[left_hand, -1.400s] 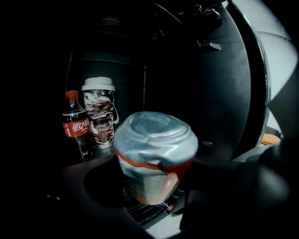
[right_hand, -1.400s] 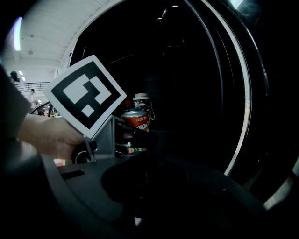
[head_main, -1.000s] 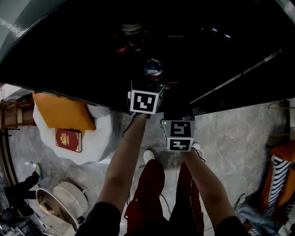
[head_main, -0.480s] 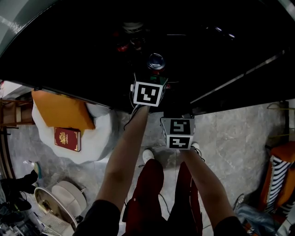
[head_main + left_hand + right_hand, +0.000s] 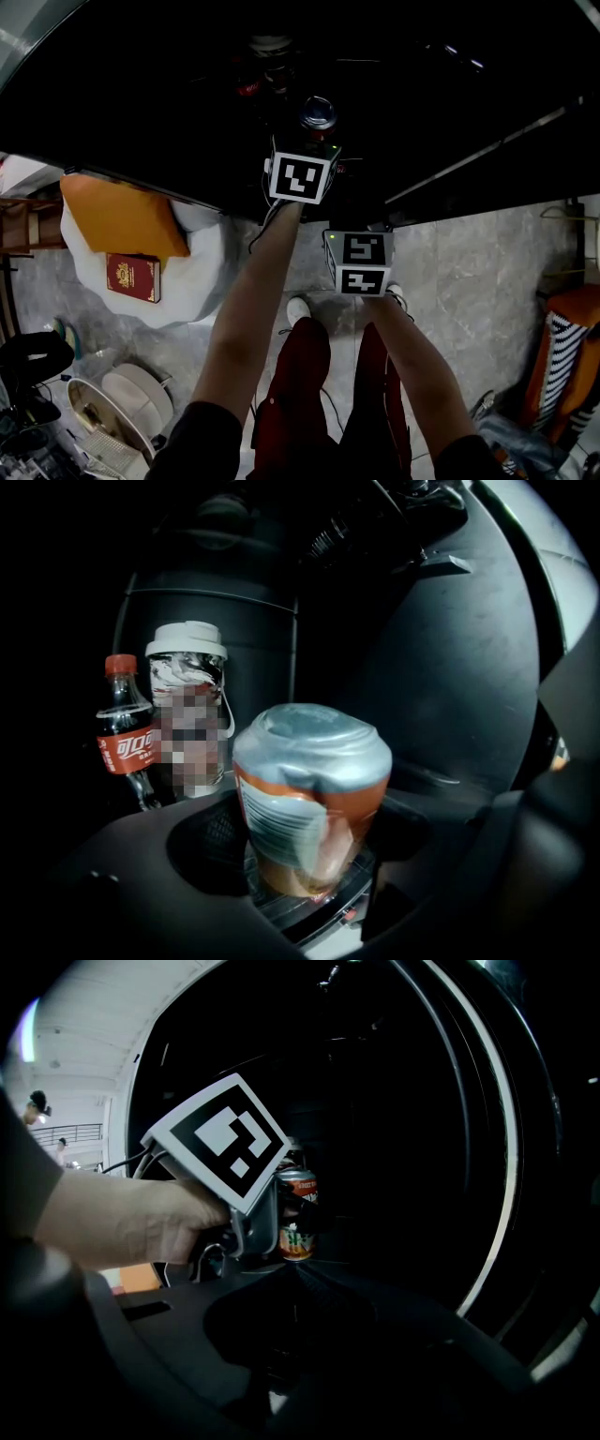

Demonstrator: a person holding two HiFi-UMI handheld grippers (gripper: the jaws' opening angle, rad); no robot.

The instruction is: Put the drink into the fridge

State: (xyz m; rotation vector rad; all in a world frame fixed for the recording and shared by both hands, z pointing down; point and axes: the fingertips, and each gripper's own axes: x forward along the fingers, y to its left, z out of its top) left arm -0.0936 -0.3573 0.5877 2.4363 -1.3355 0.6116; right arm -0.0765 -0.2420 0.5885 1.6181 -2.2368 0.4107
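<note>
**Drink can held inside the dark fridge**

The left gripper (image 5: 309, 878) has its jaws clamped on an orange-and-silver metal drink can (image 5: 309, 780), which stands upright between them. Beyond the jaws, to their left, stands a white-lidded paper cup (image 5: 187, 663). Further left is a small red-capped plastic cola bottle (image 5: 124, 747), against the black fridge interior (image 5: 422, 667). The right gripper (image 5: 292, 1279) hangs behind, jaws together on nothing. This looks like the placing step. The next move likely calls for seating the can near the cup, then letting go.

Drink can (image 5: 309, 799) in front, cup (image 5: 187, 714) behind to its left, cola bottle (image 5: 124, 726) leftmost beside cup
</note>
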